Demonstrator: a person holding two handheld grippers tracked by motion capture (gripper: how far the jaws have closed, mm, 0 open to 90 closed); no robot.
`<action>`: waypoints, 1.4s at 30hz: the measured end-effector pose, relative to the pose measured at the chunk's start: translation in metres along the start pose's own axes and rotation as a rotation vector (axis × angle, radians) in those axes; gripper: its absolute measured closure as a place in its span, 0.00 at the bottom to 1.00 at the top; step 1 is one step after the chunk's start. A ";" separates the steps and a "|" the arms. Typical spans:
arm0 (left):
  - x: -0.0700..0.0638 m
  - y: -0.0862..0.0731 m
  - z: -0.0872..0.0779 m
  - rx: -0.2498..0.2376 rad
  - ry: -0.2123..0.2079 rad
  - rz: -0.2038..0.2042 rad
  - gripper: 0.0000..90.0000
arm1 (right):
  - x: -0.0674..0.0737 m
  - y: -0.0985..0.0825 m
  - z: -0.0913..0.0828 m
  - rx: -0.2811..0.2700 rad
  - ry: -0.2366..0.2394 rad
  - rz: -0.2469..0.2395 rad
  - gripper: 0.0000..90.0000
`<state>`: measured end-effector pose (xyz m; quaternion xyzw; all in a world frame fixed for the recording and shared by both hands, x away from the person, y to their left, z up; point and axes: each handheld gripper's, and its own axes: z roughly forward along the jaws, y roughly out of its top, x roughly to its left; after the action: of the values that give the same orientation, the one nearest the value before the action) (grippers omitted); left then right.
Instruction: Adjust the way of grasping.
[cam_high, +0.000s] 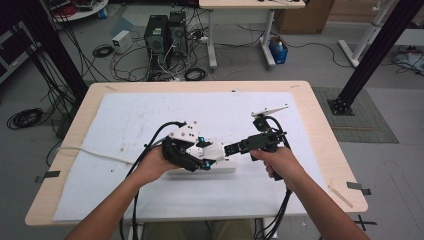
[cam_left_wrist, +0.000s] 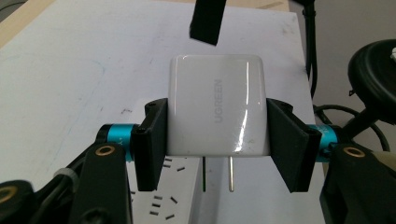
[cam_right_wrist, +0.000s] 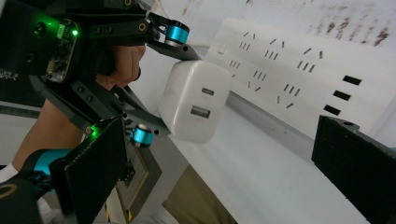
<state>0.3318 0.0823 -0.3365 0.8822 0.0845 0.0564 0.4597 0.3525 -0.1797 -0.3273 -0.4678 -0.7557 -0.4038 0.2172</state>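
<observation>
My left gripper (cam_left_wrist: 217, 126) is shut on a white UGREEN wall charger (cam_left_wrist: 217, 105), one pad on each side. Its two metal prongs (cam_left_wrist: 230, 173) point down, apart from the white power strip (cam_left_wrist: 170, 198) just below. In the high view the left gripper (cam_high: 212, 159) hovers over the strip (cam_high: 222, 170) near the table's front middle. My right gripper (cam_high: 231, 149) points left at the charger (cam_high: 214, 151) from close by. In the right gripper view its jaws (cam_right_wrist: 224, 172) stand wide open, nothing between them, facing the charger's USB ports (cam_right_wrist: 194, 100) and the strip (cam_right_wrist: 299, 60).
A white mat (cam_high: 150, 115) covers most of the wooden table (cam_high: 320, 130). The strip's white cord (cam_high: 95, 152) runs off to the left edge. Black gripper cables (cam_high: 145, 150) trail toward the front. Computers (cam_high: 162, 37) and cable tangles sit on the floor beyond the table.
</observation>
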 end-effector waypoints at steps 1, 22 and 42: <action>-0.001 0.001 0.001 -0.002 0.003 0.003 0.47 | 0.000 0.001 0.002 0.002 0.008 0.003 0.03; -0.007 0.008 0.008 -0.019 0.013 0.065 0.47 | -0.003 0.005 0.025 0.016 0.124 0.081 0.19; -0.012 0.009 0.010 -0.013 0.044 0.132 0.47 | -0.016 -0.002 0.030 -0.001 0.245 0.134 0.55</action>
<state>0.3222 0.0671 -0.3349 0.8815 0.0358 0.1065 0.4587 0.3593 -0.1644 -0.3569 -0.4643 -0.6904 -0.4428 0.3342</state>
